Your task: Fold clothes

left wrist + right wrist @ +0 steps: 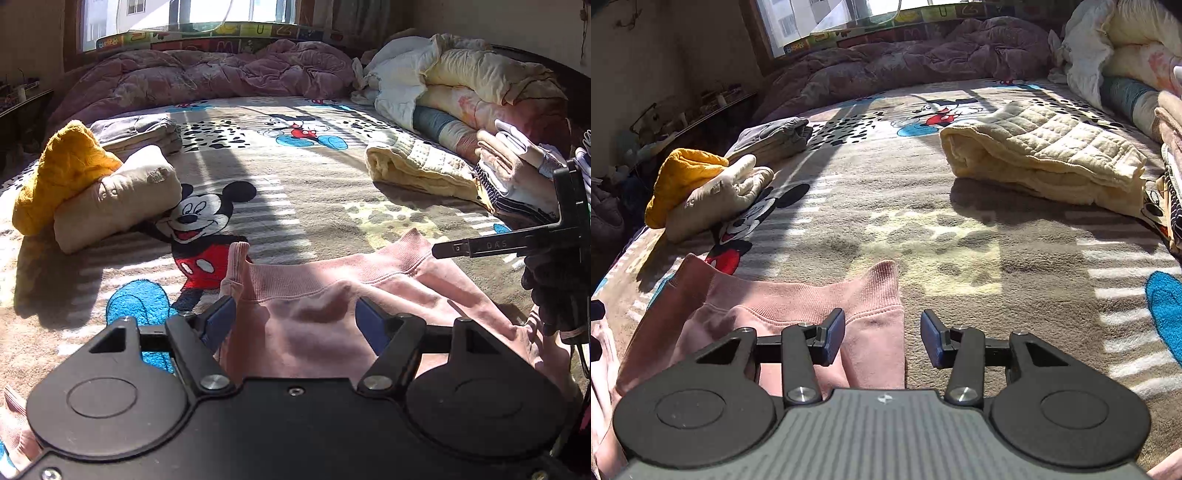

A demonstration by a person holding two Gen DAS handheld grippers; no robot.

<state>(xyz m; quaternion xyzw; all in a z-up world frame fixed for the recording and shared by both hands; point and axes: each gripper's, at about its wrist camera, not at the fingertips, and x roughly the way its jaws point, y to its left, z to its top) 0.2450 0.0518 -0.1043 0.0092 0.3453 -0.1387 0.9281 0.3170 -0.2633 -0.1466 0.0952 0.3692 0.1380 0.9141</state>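
A pink sweatshirt (314, 317) with a ribbed hem lies bunched on the Mickey Mouse bedspread (295, 192), close in front of me. My left gripper (295, 314) stands open over it: fabric fills the gap, and the right finger rests above the cloth without pinching it. In the right wrist view the sweatshirt (812, 310) lies to the lower left. My right gripper (882, 325) is open at the garment's right corner, its left finger over the cloth and its right finger over bare bedspread (960, 258). One of the right gripper's fingers (461, 249) shows side-on at the right edge, held by a dark gloved hand (554, 291).
A yellow knit (62, 173) and a beige folded garment (118, 199) lie at the left, with a grey folded pile (140, 133) behind them. A cream quilted blanket (1045, 158) sits on the right. Stacked clothes (517, 177) and heaped bedding (461, 85) fill the right side, and a pink duvet (221, 70) lies along the back.
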